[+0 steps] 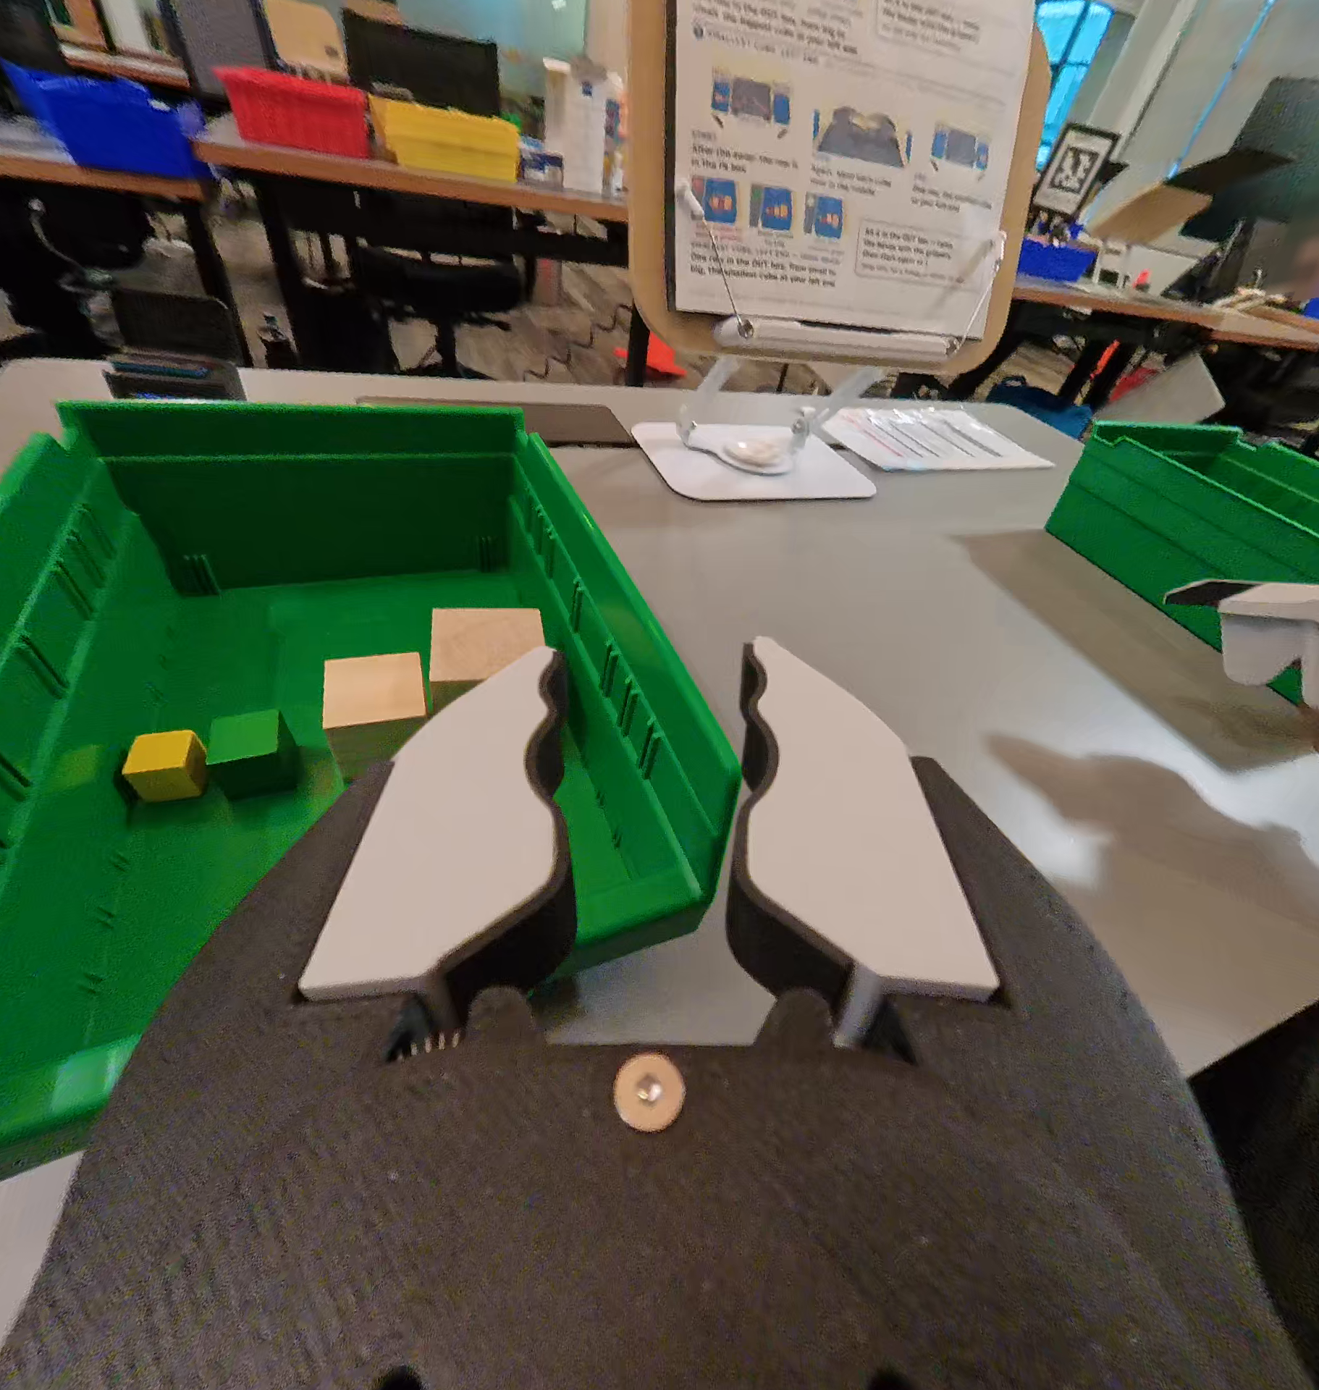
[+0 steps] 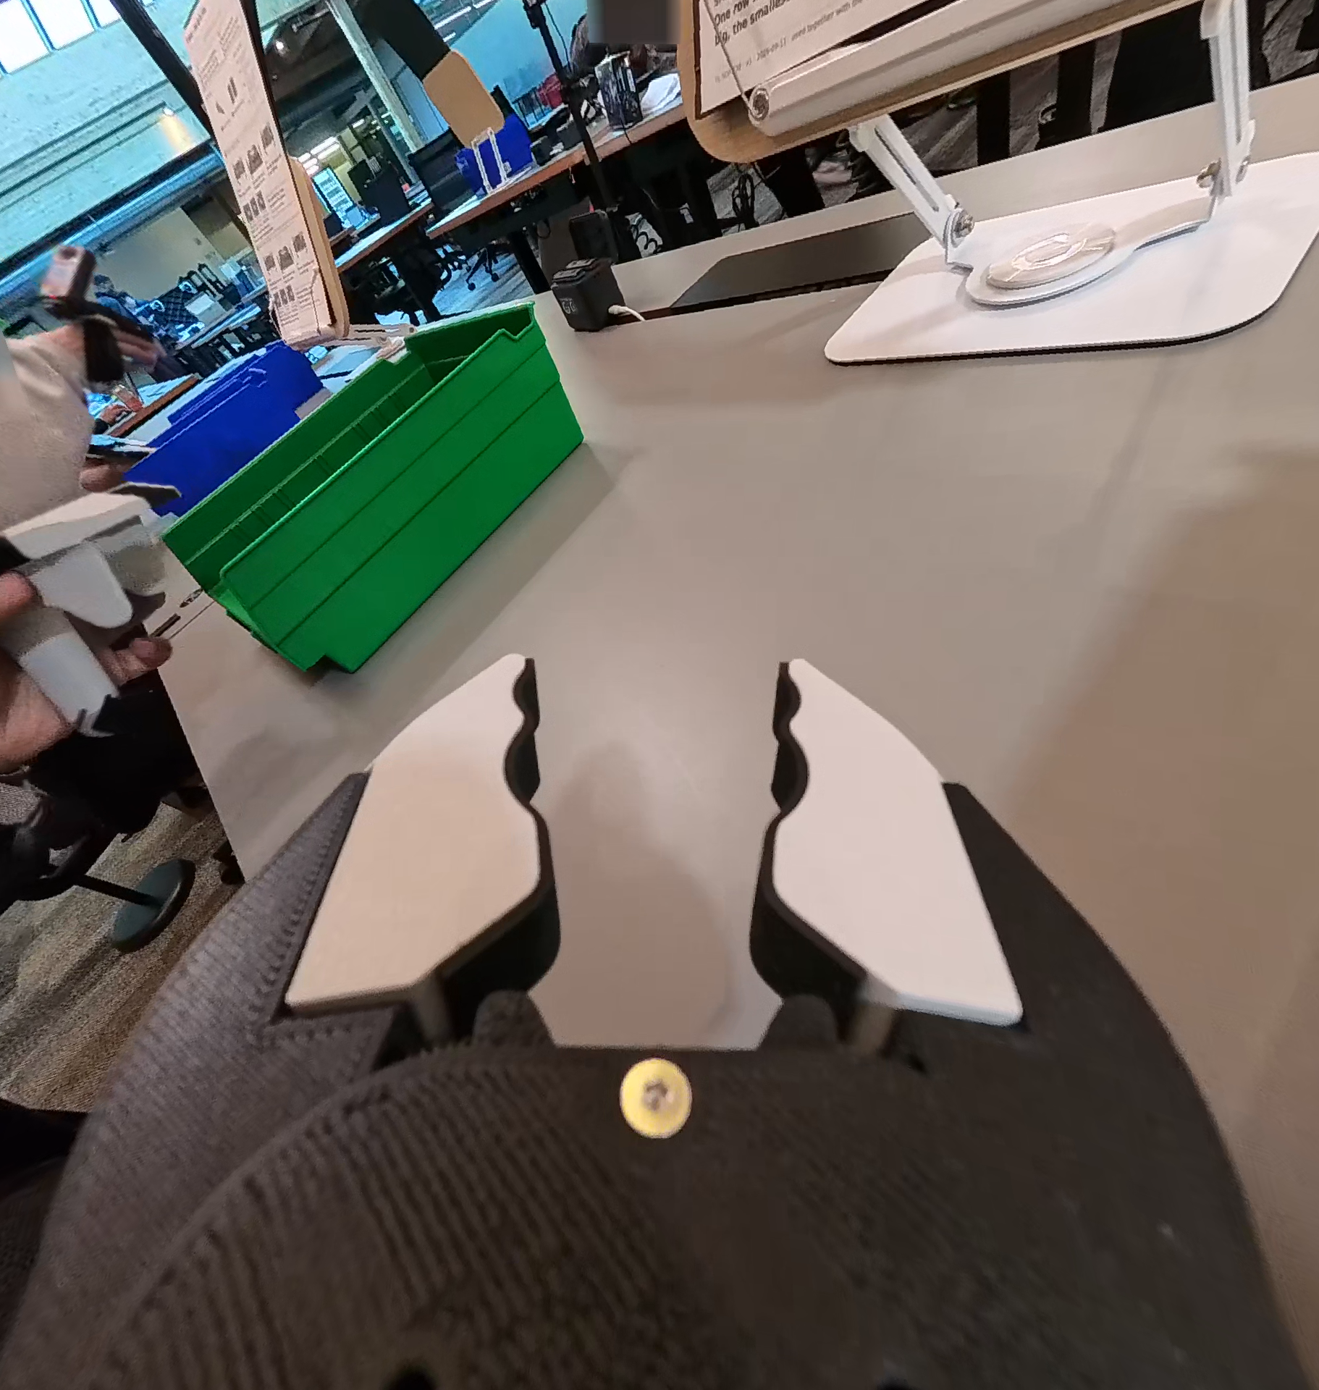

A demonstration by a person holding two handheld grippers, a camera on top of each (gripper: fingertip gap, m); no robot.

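Observation:
In the left wrist view a green bin (image 1: 641, 714) stands on the grey table (image 1: 905, 677) at the left. It holds a small yellow cube (image 1: 164, 763), a green cube (image 1: 254, 745), a mid-size wooden cube (image 1: 374, 696) and a larger wooden cube (image 1: 483, 639) in a row. My left gripper (image 1: 653, 653) is open and empty, its jaws on either side of the bin's right wall near the front corner. My right gripper (image 2: 656, 669) is open and empty over bare table (image 2: 867, 564), pointing towards that bin (image 2: 386, 489). It also shows at the right edge of the left wrist view (image 1: 1281, 639).
A document stand (image 1: 754, 466) with a paper sheet stands at the back centre of the table. A second green bin (image 1: 1205, 511) sits at the right. A plastic-wrapped sheet (image 1: 935, 440) lies beside the stand. A small black device (image 2: 585, 297) sits at the far edge.

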